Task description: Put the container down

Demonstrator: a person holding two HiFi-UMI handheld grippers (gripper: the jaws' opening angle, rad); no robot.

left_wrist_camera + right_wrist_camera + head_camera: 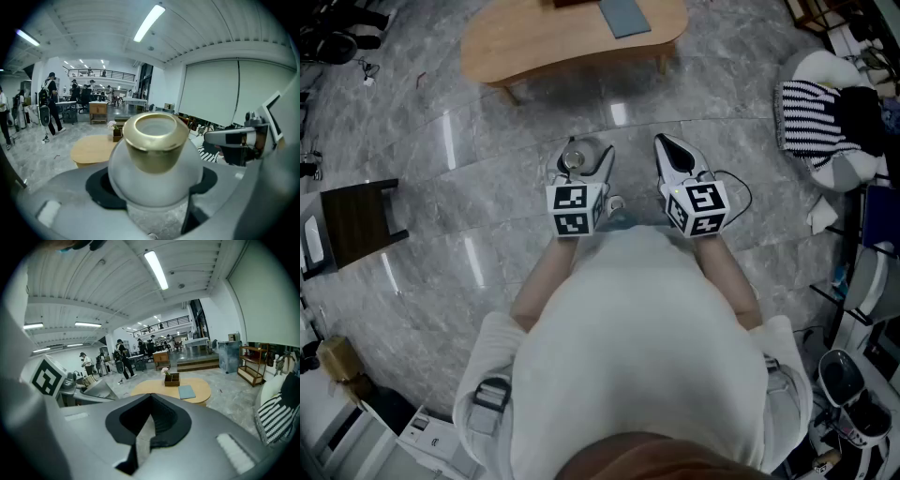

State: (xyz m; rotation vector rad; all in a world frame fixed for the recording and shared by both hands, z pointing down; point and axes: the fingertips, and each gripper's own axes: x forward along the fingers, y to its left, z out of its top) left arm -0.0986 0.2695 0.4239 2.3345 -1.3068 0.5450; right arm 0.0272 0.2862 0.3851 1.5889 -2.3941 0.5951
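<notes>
Left claw (154,187) grips a round, frosted container (157,159) with a gold collar; right claw (149,418) closed, empty.

Round frosted-white container (157,180), gold open neck, upright, held in left claw (151,190)

Held forward, left tongs (581,156) clamped wide, right tongs (668,146) closed empty

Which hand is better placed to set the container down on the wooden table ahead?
Left. The left tongs grip the container, a white jar with a gold neck, and face the table. The right tongs are closed and empty.
</notes>
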